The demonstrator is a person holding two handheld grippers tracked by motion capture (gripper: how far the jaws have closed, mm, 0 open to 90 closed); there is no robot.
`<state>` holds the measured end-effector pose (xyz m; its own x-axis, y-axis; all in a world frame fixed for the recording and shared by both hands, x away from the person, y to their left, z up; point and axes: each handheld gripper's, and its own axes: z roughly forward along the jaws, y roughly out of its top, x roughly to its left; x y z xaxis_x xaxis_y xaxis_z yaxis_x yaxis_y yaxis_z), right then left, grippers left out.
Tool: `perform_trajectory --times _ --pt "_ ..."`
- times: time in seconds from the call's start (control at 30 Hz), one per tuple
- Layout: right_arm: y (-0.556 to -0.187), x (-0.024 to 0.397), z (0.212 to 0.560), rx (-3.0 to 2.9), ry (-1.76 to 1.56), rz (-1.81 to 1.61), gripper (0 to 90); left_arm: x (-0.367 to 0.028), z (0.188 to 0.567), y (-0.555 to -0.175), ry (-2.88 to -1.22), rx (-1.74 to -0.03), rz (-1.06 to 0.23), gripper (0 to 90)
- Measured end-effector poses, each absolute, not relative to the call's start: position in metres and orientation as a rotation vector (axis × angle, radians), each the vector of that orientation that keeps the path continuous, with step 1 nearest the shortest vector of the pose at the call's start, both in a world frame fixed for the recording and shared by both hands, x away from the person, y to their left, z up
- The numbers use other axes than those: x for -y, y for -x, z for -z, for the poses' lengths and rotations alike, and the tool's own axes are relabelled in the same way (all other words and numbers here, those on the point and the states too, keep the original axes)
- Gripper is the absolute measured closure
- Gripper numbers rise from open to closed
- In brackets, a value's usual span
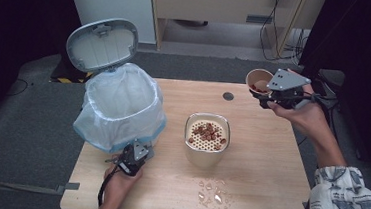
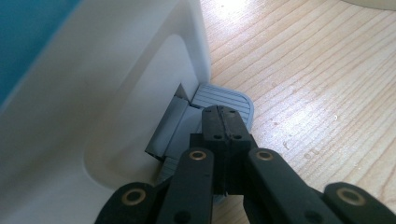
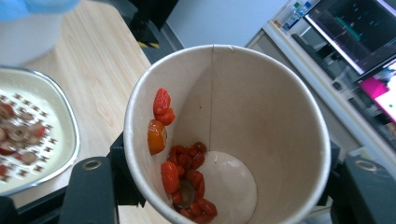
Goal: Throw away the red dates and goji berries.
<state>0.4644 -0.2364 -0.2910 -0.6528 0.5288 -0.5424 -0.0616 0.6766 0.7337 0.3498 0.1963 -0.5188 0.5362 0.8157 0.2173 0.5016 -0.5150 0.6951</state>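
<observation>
Fingers of our right gripper (image 1: pixel 266 97) clamp the cup (image 3: pixel 224 135), tilted, red bits inside; they could spill short of the strainer (image 1: pixel 207 132). Left gripper (image 2: pixel 223 122), clenched, presses the bin's (image 1: pixel 121 104) pedal (image 2: pixel 233 100); slipping would drop the lid (image 1: pixel 102 44).

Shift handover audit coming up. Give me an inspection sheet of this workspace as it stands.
Surface: wooden table, wet patch of droplets near the front edge.
Job's things: paper cup tilted, red fruit pieces stuck inside; strainer pot at centre holding more pieces; pedal bin, lid up, bag fitted.
Clutter: nothing seen.
Grippers: left gripper shut, pressing on the bin's pedal; right gripper shut on the paper cup, held over the table's far right corner.
Cables: black cable trails from the left gripper; more wires on the floor behind.
Surroundings: grey carpet, wooden desk, screens at right.
</observation>
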Motion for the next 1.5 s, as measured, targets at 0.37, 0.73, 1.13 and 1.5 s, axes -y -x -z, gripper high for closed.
perform_trajectory --times 0.37,0.73,1.13,1.5 --pt "-0.466 0.243 0.285 -2.132 -0.434 -1.124 34.3 -0.196 0.519 -0.350 -2.206 -1.062 -0.722 89.7" --pt "-0.469 0.234 0.281 -2.193 -0.482 -1.210 33.7 -0.196 0.519 -0.350 -2.201 -1.065 -0.722 89.6" --pt "-0.470 0.224 0.278 -2.230 -0.492 -1.225 33.7 -0.196 0.519 -0.350 -2.201 -1.064 -0.721 89.7" --pt "-0.471 0.216 0.273 -2.266 -0.527 -1.303 33.6 -0.196 0.519 -0.350 -2.199 -1.066 -0.721 89.7"
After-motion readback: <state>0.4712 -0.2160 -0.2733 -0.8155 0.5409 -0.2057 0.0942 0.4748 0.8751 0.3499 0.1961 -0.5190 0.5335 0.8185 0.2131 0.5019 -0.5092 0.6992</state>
